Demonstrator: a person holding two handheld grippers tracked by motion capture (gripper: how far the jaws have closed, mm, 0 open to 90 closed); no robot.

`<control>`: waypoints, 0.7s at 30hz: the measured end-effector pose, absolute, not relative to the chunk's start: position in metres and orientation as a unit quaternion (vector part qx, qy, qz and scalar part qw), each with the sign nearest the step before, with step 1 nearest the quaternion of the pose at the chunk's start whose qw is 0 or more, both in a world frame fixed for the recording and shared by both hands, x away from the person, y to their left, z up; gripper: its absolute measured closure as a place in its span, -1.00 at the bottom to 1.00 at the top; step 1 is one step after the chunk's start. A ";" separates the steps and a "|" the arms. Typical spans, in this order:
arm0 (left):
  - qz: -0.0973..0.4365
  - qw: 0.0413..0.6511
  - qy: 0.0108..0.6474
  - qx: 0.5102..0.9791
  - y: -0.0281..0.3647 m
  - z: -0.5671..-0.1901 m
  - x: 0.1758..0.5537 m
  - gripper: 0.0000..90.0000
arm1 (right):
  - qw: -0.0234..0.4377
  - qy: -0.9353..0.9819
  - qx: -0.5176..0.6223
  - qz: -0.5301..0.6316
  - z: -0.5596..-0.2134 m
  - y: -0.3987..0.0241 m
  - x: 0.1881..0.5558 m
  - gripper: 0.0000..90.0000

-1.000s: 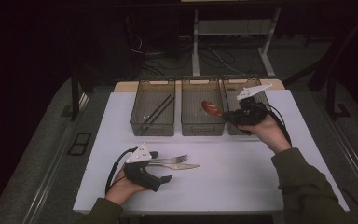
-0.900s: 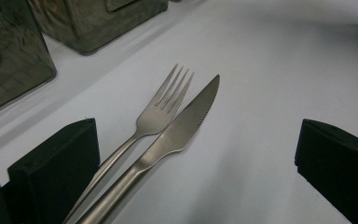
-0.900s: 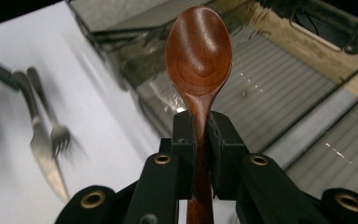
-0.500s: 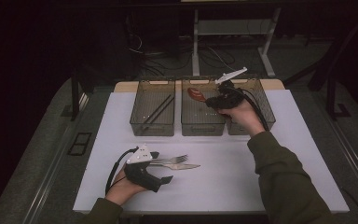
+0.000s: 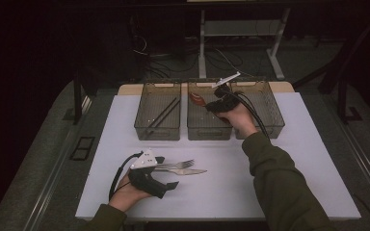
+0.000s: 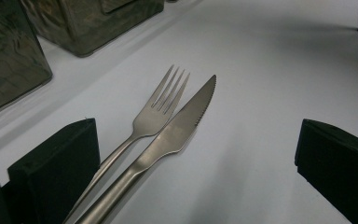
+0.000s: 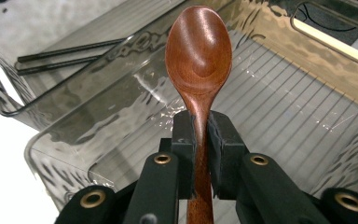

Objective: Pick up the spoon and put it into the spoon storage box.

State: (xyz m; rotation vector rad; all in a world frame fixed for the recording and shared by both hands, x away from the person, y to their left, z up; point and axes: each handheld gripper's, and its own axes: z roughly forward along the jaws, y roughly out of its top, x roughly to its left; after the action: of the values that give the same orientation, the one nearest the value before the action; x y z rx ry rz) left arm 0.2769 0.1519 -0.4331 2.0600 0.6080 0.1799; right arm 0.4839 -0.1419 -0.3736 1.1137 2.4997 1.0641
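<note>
A wooden spoon [image 7: 199,56] is clamped by its neck in the right gripper [image 7: 200,140], bowl held over the middle bin [image 5: 207,130]. The left gripper [image 6: 196,154] is rested on the table [image 5: 294,159], jaws spread wide around a fork [image 6: 161,109] and knife [image 6: 177,130], neither gripped.

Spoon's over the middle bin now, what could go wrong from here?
The right gripper pinches the wooden spoon only at its thin neck, so it may pivot or slip. Lowered carelessly, the bowl could clip the middle bin's wall or land beside the chopsticks in the next bin.
</note>
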 end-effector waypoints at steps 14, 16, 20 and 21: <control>0.071 0.473 0.248 0.843 0.152 -0.433 0.276 -1.00 | 0.094 0.853 0.390 0.333 -0.389 -0.136 0.487 0.77; 0.071 0.473 0.247 0.843 0.152 -0.433 0.276 -1.00 | 0.099 0.851 0.394 0.333 -0.389 -0.136 0.487 0.69; 0.071 0.472 0.246 0.844 0.151 -0.433 0.276 -1.00 | 0.102 0.842 0.402 0.344 -0.387 -0.138 0.486 0.47; 0.071 0.472 0.246 0.844 0.151 -0.433 0.276 -1.00 | 0.104 0.840 0.402 0.348 -0.386 -0.139 0.486 0.43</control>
State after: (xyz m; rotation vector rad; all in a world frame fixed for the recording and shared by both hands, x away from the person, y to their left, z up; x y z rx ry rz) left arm 0.2764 0.1515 -0.4333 2.0656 0.6024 0.1747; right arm 0.4858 -0.1394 -0.3856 1.1865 2.4790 1.0274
